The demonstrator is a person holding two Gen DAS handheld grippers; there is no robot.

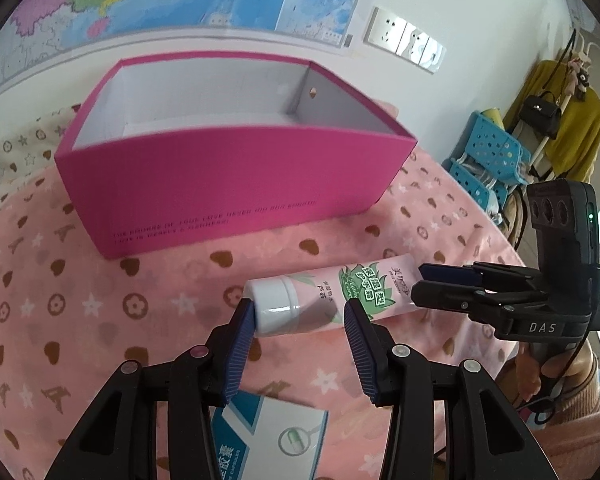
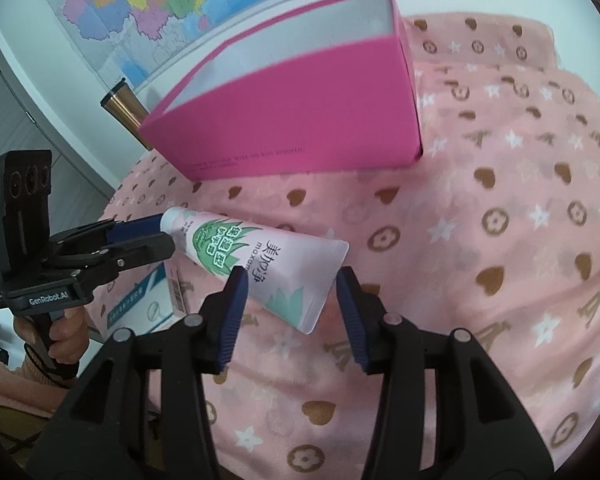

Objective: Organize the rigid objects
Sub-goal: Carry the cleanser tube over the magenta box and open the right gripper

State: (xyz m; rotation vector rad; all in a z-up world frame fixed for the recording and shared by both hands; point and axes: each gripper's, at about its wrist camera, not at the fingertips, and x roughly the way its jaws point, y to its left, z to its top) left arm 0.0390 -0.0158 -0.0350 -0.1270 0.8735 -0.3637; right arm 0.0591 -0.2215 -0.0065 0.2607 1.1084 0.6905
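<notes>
A pink hand cream tube (image 1: 340,292) with a white cap and green leaf print lies across in front of a large open magenta box (image 1: 228,184). My left gripper (image 1: 298,320) is shut on the tube's cap end. In the right wrist view the tube (image 2: 260,264) runs from the left gripper (image 2: 160,236) to my right gripper (image 2: 290,292). The right gripper's jaws stand open around the tube's flat crimped end, with the pads close beside it. The right gripper (image 1: 420,286) also shows at the tube's right end in the left wrist view.
A white and blue medicine carton (image 1: 272,436) lies on the pink patterned blanket (image 2: 500,240) under the left gripper. A copper tumbler (image 2: 124,108) stands behind the magenta box (image 2: 300,128). Blue baskets (image 1: 488,152) and hanging clothes stand off to the right.
</notes>
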